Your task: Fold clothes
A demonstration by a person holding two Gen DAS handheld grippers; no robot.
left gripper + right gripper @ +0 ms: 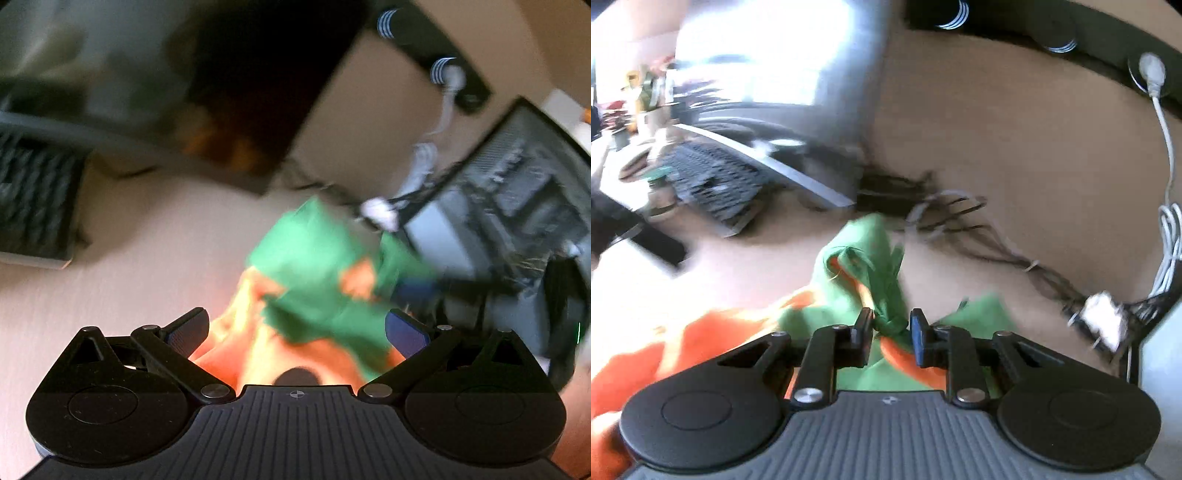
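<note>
Green-and-orange garment (871, 273) lies crumpled on the surface, ahead of both jaws. Right gripper (892, 325) pinches a bunched green fold. Left gripper (295, 328) stands spread, empty. Fabric judged light, limp, slippery; grip hems or corners.

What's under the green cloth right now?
Orange cloth lies under the green cloth and shows through its folds; the right gripper pinches a green bunch. How far the orange runs beneath, and the desk there, is covered.

Green and orange garment (864, 258)
</note>
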